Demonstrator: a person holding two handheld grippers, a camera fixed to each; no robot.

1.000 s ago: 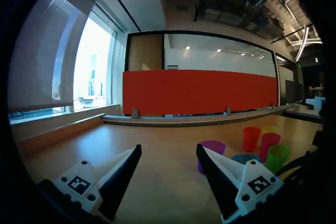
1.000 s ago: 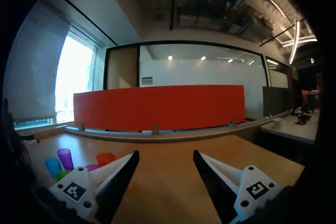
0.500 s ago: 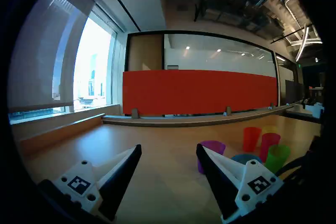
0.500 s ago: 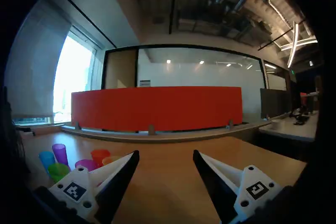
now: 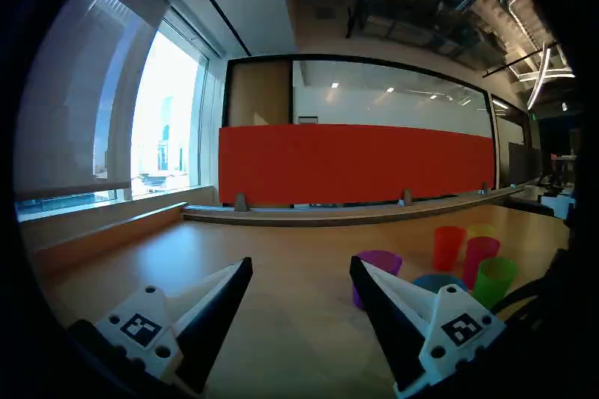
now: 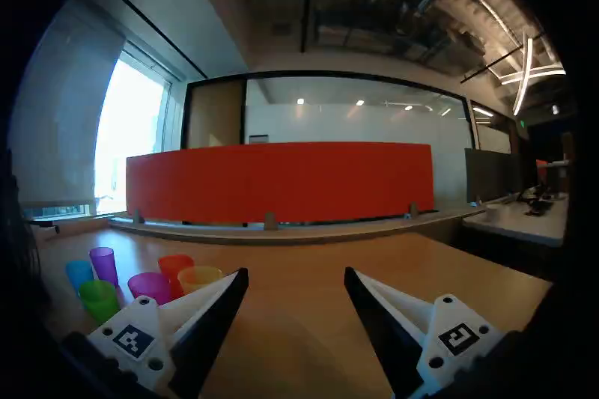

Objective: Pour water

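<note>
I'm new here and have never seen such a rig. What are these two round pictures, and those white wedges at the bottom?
A person holds a two-finger gripper in each hand; a fisheye camera rides on each, looking forward. One picture comes from the left gripper, the other from the right gripper. The white wedges are their fingers, spread open, holding nothing. On the wooden table stands a cluster of coloured plastic cups, with a red partition behind.
</note>
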